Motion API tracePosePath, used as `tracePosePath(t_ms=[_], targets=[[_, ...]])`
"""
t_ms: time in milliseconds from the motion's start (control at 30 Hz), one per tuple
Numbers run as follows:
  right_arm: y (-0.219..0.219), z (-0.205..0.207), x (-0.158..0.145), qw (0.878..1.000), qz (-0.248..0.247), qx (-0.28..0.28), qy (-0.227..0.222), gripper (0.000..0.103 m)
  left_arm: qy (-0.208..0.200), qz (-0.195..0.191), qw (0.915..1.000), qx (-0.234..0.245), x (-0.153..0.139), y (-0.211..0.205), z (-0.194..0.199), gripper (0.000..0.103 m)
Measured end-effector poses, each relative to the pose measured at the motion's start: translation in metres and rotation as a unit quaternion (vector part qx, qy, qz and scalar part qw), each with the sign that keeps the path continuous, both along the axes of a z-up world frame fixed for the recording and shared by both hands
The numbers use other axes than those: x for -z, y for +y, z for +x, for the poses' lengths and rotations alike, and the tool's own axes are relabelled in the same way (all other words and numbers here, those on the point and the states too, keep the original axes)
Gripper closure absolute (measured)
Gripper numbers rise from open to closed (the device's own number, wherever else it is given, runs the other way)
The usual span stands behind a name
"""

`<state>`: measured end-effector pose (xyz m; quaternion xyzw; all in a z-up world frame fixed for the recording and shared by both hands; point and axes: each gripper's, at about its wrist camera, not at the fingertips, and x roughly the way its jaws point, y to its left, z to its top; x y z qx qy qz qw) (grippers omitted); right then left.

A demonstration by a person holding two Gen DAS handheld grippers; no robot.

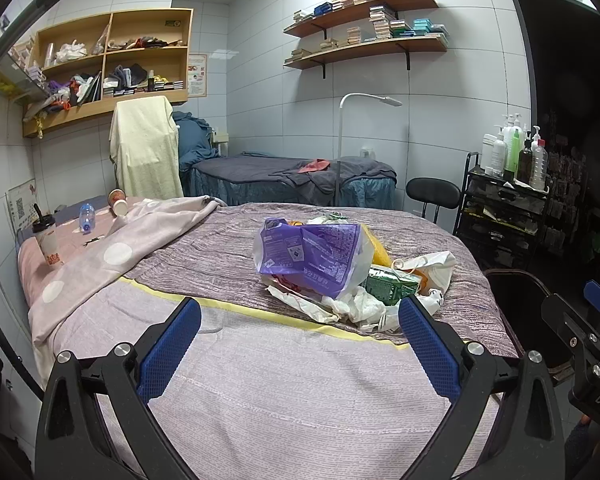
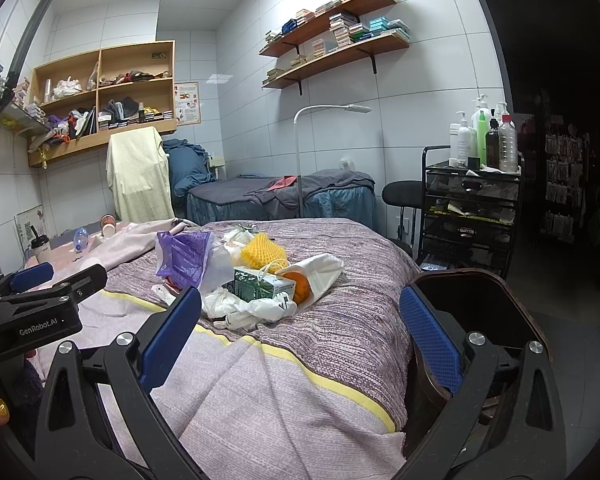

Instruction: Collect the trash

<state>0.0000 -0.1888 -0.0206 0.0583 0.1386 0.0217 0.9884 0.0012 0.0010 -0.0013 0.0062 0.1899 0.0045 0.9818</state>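
Observation:
A pile of trash lies on the bed: a purple plastic bag, a green carton, white crumpled bags and yellow foam netting. The pile also shows in the right wrist view, with the purple bag, the carton and an orange. My left gripper is open and empty, just short of the pile. My right gripper is open and empty, near the bed's right edge. A dark bin stands beside the bed.
At the bed's far left are a drink cup with straw, a small clear bottle and a tipped paper cup. A spotted blanket lies there. A black trolley with bottles, a chair and a second bed stand behind.

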Motion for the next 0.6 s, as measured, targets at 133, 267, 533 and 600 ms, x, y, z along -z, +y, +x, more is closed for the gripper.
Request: tracePosePath(t_ms=[133,267,533,600], targets=[[-0.0002,0.0002,-0.0001,1.0,0.0,0.0,0.0,0.005,0.0,0.0,1.0,0.001,0.0,-0.0001,0.0001,0.006],[-0.0009,-0.0001,0.0005,1.0,0.0,0.0,0.0,0.005,0.0,0.0,1.0,0.0,-0.0001,-0.0001,0.0001,0.006],[-0.0011,0.0001,0.0003,1.0,0.001,0.0,0.001,0.005,0.001,0.0,1.0,0.001,0.0,-0.0005,0.0003,0.006],[-0.0008,0.0001,0.0008,1.0,0.001,-0.001,0.001,0.005,0.001,0.0,1.0,0.001,0.0,-0.0004,0.0004,0.006]])
